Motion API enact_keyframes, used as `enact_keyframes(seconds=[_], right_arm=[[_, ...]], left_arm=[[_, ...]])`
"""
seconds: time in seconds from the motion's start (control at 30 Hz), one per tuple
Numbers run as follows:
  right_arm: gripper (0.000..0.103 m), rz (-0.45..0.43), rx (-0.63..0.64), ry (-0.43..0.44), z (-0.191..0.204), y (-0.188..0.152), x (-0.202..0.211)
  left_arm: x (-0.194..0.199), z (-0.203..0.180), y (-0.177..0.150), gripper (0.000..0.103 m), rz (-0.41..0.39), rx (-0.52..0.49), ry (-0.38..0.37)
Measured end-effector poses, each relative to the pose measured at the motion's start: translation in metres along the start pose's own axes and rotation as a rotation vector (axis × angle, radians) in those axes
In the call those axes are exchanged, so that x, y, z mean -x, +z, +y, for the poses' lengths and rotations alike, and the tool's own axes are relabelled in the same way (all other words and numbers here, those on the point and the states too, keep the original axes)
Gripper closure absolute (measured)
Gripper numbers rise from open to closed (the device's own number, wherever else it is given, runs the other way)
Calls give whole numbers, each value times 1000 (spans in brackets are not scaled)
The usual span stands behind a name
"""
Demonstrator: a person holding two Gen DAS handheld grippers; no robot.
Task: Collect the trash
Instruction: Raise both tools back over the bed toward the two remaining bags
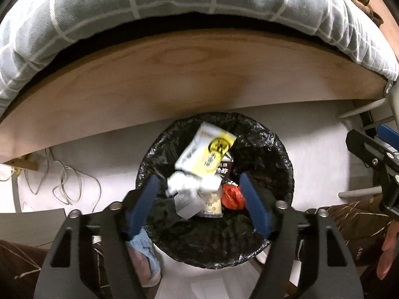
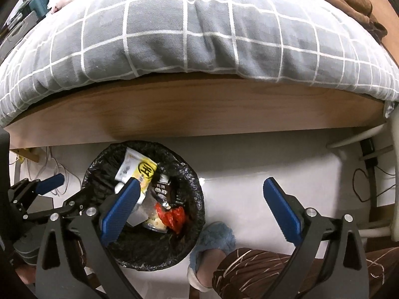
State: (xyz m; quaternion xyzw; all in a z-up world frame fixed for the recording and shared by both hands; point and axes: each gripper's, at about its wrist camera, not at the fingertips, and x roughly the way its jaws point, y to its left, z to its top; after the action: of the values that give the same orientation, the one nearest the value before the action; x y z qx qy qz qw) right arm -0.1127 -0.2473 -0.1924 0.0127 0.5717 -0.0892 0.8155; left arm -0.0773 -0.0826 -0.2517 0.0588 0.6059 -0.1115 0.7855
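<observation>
Left tongs spread over black-lined trash bin, nothing pinched; white crumpled tissue sits between the tips, blurred, above the yellow wrapper and red bag. Right tongs spread wide, empty, beside bin over white floor.

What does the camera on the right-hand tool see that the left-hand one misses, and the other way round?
Only the right wrist view shows the clutter on the bed and the right gripper, jaws wide open with nothing between them. Only the left wrist view shows the left gripper, open above the bin, with crumpled white paper between its jaws. Both show the black-lined bin, the yellow packet and a blue slipper.
</observation>
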Motion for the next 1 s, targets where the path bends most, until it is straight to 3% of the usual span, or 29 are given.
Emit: enact_keyframes(seconds=[0.23, 0.5, 0.7, 1.0], right_arm=[[8, -78, 12, 5, 4, 13, 22], [8, -230, 15, 39, 8, 35, 71], [8, -323, 34, 56, 15, 51, 102], [8, -426, 71, 74, 37, 79, 134]], left_arm=[[27, 13, 9, 6, -83, 35, 32], [76, 32, 24, 6, -210, 93, 19], [119, 38, 37, 6, -321, 80, 46], [159, 65, 57, 6, -416, 108, 73]])
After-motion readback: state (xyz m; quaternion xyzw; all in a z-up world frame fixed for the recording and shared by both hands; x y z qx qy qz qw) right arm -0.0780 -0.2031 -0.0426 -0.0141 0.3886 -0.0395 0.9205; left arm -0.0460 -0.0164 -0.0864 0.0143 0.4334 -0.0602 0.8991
